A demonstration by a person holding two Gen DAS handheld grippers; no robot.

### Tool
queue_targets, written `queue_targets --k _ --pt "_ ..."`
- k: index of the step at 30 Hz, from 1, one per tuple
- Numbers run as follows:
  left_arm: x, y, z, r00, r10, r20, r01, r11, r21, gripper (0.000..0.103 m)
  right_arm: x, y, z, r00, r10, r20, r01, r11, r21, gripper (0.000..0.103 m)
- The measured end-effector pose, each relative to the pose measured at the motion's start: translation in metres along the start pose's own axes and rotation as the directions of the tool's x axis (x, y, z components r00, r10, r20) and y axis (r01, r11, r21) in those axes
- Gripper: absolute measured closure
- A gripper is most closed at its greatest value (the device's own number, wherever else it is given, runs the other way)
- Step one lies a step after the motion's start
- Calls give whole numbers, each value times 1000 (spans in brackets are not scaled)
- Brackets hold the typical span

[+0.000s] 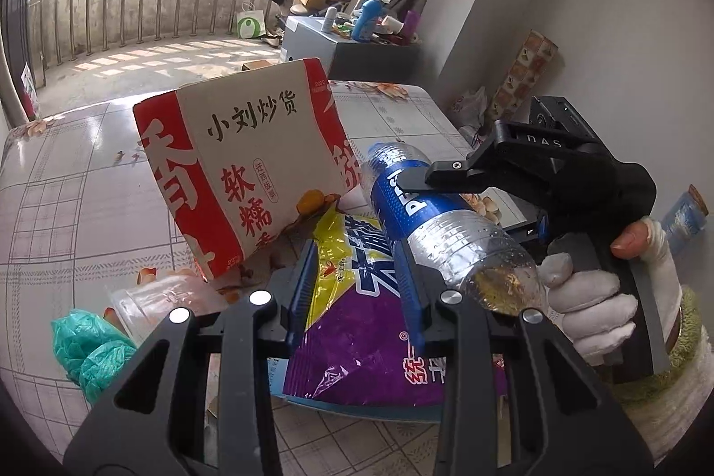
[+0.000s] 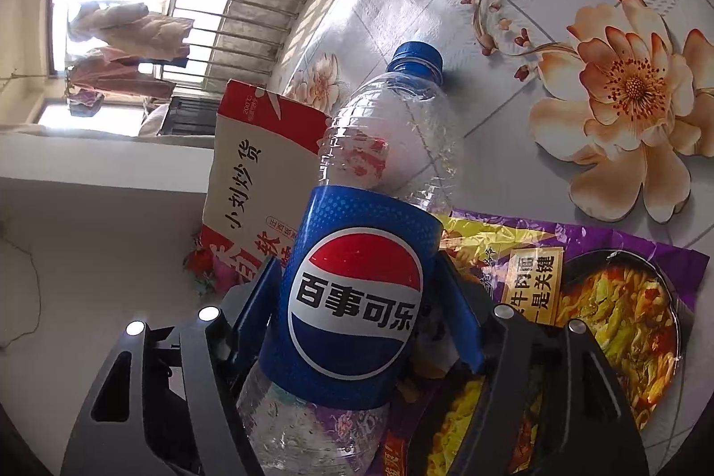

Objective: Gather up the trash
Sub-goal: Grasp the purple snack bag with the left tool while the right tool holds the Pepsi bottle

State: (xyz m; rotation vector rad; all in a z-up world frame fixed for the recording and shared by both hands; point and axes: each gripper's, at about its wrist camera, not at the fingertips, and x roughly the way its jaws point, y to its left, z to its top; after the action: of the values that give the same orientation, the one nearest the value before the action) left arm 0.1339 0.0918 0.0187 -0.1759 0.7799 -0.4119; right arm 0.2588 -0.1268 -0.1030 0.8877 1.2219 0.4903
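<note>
Purple noodle packet (image 1: 357,346) clamped between left gripper (image 1: 357,275) fingers, Pepsi bottle (image 2: 352,275) lodged between right gripper (image 2: 357,297) fingers, pads at label, red carton (image 1: 241,168) just beyond fingertips.

My left gripper (image 1: 357,275) fingers (image 1: 303,275) squeeze a wrapper. My right gripper (image 2: 357,297) hugs a bottle (white-gloved hand (image 1: 593,297) holds its handle), both pointing downward.
</note>
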Motion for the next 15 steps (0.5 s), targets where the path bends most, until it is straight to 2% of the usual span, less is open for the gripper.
queue_targets --k 5,9,12,15 --pt "-8 -10 -2 999 -49 6 49 999 21 71 -25 1 -4 999 40 21 -40 999 -18 38" --pt "-22 -14 -9 997 -81 0 81 996 38 71 -56 4 -10 998 40 53 -35 996 -80 38" --pt "-32 -14 -19 992 -125 -29 126 991 38 71 -79 6 -19 997 0 80 12 989 -150 38" --pt "-42 -15 -33 975 -210 -73 212 977 24 71 -94 4 -33 995 -39 95 58 977 -207 38"
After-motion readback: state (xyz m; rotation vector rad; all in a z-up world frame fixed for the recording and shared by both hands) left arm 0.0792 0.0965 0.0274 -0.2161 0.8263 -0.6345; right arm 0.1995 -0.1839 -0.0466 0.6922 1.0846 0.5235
